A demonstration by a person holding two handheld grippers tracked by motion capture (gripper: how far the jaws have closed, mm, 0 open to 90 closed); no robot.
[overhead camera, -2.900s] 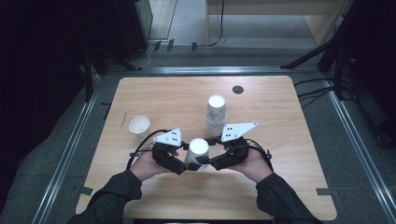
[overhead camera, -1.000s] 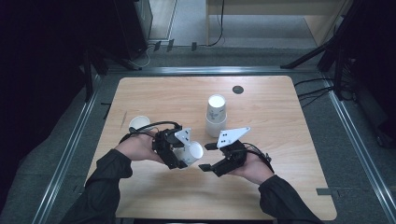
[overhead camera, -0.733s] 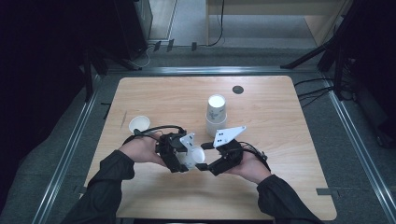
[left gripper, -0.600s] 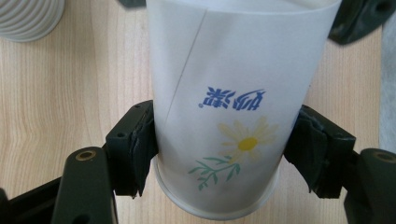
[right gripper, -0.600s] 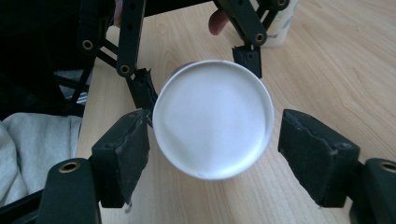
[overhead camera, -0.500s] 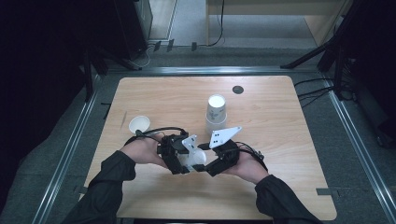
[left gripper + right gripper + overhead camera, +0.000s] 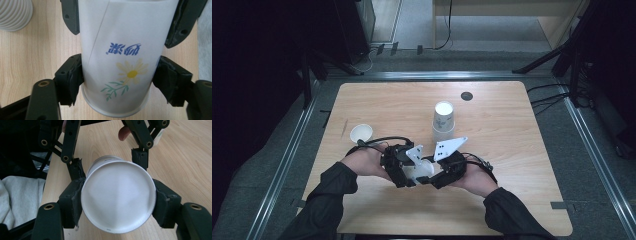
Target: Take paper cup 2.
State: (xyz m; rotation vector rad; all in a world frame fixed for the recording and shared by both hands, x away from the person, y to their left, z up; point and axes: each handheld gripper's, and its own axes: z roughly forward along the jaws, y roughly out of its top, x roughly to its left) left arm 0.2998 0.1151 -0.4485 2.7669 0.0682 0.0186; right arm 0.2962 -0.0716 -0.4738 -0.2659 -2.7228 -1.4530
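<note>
Both hand-held grippers pinched one paper cup (image 7: 421, 171) near the desk's (image 7: 512, 200) front edge: left hand-held gripper (image 7: 404, 172) across its flowered wall, right hand-held gripper (image 7: 439, 175) near its base. Stacking looked unfinished; an upturned cup stack (image 7: 443, 121) stood mid-desk, and an empty cup (image 7: 361, 134) sat by the left edge.

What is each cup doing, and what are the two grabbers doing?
Flower cup: lying sideways, off the table, gripped by both grippers.
Left gripper: shut on the flower cup's sides.
Right gripper: shut on the flower cup near its base.
Cup stack: standing upside down on the table, free.
Small cup: upright, open, free.
</note>
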